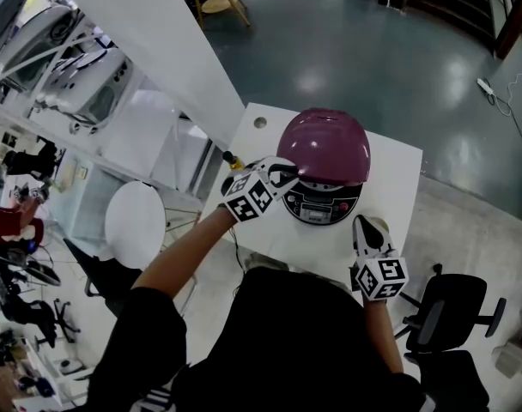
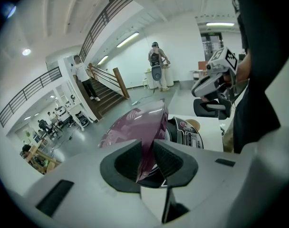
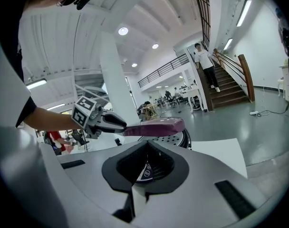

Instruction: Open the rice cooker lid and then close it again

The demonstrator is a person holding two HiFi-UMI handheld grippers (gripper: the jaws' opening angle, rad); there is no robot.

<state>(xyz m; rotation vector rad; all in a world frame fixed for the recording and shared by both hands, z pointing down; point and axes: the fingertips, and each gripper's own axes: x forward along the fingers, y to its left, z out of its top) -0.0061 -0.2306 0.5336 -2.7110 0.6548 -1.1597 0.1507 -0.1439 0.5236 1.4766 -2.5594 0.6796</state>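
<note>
Left tool (image 2: 146,158) pinches the purple lid (image 1: 323,144); right tool (image 3: 145,150) is pressed together; control panel (image 1: 321,204) print unreadable.

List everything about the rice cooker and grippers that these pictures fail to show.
- Inside of the rice cooker: head view, covered by the purple lid; right gripper view shows only a sliver under the raised edge.
- The lid hinge: head view, under the lid's far side.
- Print on the control panel: too small in head view; partly behind the lid and the left gripper in the left gripper view.
</note>
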